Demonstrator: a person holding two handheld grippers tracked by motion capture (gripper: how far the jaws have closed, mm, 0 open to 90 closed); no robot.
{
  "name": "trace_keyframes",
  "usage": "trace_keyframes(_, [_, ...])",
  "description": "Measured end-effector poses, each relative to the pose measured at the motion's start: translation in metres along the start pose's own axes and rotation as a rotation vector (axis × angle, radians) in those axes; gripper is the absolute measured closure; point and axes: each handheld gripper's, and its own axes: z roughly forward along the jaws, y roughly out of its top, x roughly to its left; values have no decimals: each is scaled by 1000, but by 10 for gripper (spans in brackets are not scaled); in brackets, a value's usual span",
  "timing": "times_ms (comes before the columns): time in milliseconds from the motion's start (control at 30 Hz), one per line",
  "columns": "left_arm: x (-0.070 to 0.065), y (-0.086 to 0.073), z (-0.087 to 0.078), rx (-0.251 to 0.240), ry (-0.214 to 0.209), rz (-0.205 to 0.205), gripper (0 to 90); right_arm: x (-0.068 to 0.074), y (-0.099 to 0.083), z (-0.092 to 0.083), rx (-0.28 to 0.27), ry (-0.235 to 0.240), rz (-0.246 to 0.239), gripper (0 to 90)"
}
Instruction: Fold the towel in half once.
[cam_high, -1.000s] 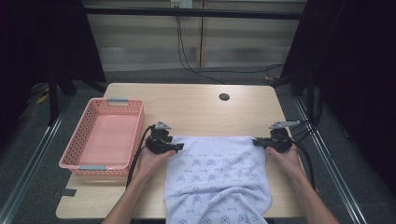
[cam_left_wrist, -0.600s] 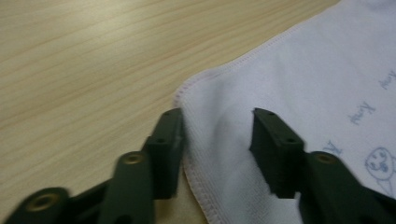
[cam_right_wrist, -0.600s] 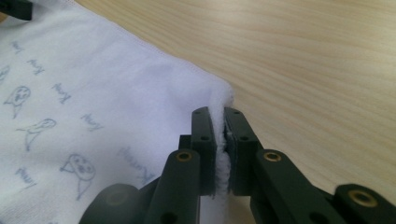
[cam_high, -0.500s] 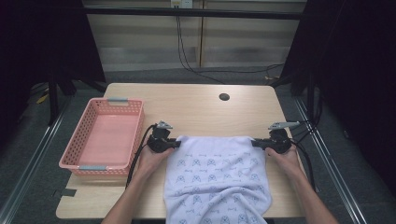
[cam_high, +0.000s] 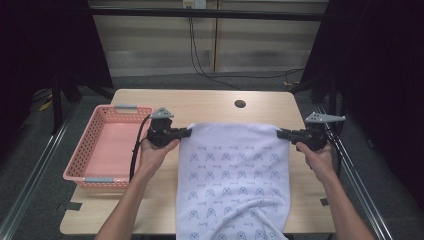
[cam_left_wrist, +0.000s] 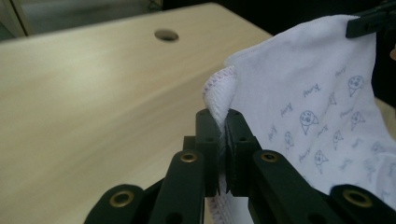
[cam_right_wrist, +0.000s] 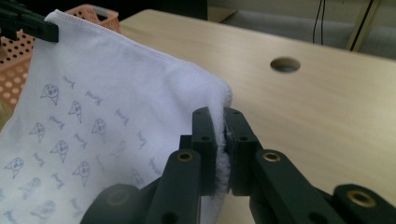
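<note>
Grippers (cam_high: 186, 132) (cam_high: 281, 134) both clamped on towel (cam_high: 235, 175) corners

High view: fixed above the person's side, facing forward and down; takes in the whole tabletop (cam_high: 210, 102), basket (cam_high: 107, 145) and floor beyond.

Left gripper view: rides the left claw (cam_left_wrist: 223, 122), low and very close, looking along its jaws across the tabletop toward the round hole (cam_left_wrist: 166, 34).

Right gripper view: same set on the right claw (cam_right_wrist: 220, 120), basket probably at far left.

Shared: towel (cam_high: 232, 170), hole; each claw view catches the other claw at the towel's far corner.
</note>
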Motion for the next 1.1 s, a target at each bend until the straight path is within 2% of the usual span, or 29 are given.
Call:
trace_keyframes(33, [2, 5, -2, -3, 8, 8, 862, -1, 10, -1, -11, -5, -8, 847])
trace_keyframes(167, [17, 32, -10, -53, 32, -5, 863, -8, 41, -3, -43, -24, -26, 848])
trace_keyframes(267, [26, 50, -8, -63, 41, 3, 863, -19, 65, -3, -73, -42, -13, 849])
trace_keyframes(333, [28, 60, -7, -74, 47, 20, 863, -24, 75, 0, -73, -64, -13, 851])
trace_keyframes(400, [32, 71, -5, -89, 58, 10, 864, -28, 87, 4, -80, -77, -11, 853])
trace_keyframes(433, [33, 77, -5, -96, 60, 16, 864, -30, 95, 7, -67, -99, -16, 853])
trace_keyframes(500, [35, 83, -7, -132, 54, -9, 864, -31, 106, 8, -83, -119, -20, 853])
trace_keyframes(567, [35, 85, -7, -130, 53, -6, 864, -32, 112, 5, -115, -116, -9, 854])
trace_keyframes(667, [31, 75, -6, -101, 45, 11, 863, -31, 105, 5, -97, -111, -8, 854])
trace_keyframes(800, [21, 58, -11, -65, 28, 25, 862, -26, 84, 2, -75, -86, -3, 854])
trace_keyframes(867, [14, 49, -17, -68, 15, 33, 862, -20, 72, -3, -74, -64, 5, 855])
trace_keyframes(900, [10, 44, -21, -71, 4, 30, 862, -14, 65, -7, -74, -51, 4, 855])
trace_keyframes(967, [1, 35, -27, -51, 0, 50, 862, -4, 55, -15, -50, -37, -21, 855])
trace_keyframes(1033, [-7, 26, -34, -55, -29, 52, 862, 6, 47, -23, -35, -18, -25, 856])
trace_keyframes(1067, [-14, 20, -39, -41, -41, 51, 862, 12, 42, -28, -23, -14, -34, 856])
trace_keyframes(1100, [-19, 16, -42, -35, -39, 62, 862, 19, 36, -35, -15, 0, -41, 856])
